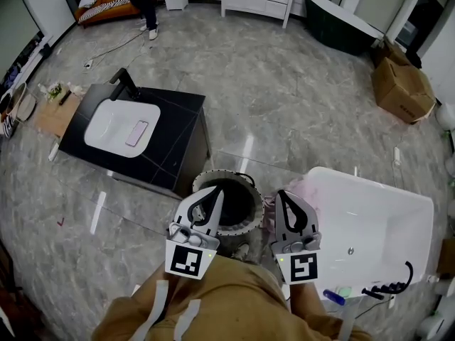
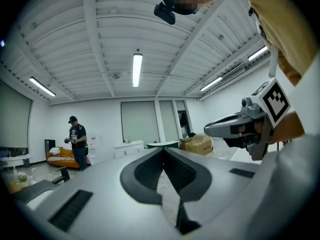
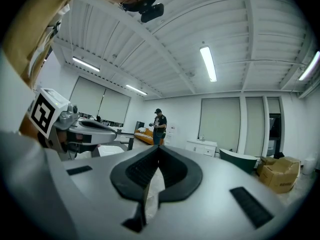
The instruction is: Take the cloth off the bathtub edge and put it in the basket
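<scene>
**Cloth on the tub rim, both claws closed on nothing.**
The left gripper [image 1: 218,192] and right gripper [image 1: 281,194] point level, each with its jaws pressed together and nothing between them. The pale pink cloth [image 1: 304,185] lies bunched on the bathtub [image 1: 384,185] corner beside the basket [image 1: 222,174], partly hidden by the right gripper. It is probably soft, light and limp. A raised fold is the best place to pinch, and the cloth will hang and trail when lifted.

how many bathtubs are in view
2: the white bathtub at lower right of the head view, and a dark bathtub at the top right. More could sit out of frame.
</scene>
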`<state>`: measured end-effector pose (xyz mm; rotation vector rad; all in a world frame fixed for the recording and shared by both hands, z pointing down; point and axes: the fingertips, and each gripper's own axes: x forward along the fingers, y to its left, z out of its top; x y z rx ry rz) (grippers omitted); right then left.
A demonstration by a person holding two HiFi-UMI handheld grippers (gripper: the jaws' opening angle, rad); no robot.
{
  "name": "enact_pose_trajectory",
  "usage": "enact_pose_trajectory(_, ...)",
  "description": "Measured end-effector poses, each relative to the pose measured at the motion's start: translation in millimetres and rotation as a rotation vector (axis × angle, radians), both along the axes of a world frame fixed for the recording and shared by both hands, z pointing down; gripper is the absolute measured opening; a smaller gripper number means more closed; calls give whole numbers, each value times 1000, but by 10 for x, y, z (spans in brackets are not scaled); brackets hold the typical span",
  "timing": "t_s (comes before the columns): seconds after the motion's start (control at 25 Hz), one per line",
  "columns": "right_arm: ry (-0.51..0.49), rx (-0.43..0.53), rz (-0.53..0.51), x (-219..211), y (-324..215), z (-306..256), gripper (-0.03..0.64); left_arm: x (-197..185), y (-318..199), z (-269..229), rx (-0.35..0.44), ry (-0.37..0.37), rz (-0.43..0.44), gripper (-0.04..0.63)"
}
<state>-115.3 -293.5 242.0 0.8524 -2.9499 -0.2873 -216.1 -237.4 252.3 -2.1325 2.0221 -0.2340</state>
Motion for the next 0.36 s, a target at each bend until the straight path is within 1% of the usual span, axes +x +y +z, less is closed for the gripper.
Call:
enact_pose_trajectory(0.16,4,1,0,55,6,-16,5,37,1,-15,-3,11,-6,6)
enact_pose_trajectory(0.36,5,-2,6,110,-32,-16,5,94,-48,-22,-2,-5,2,6)
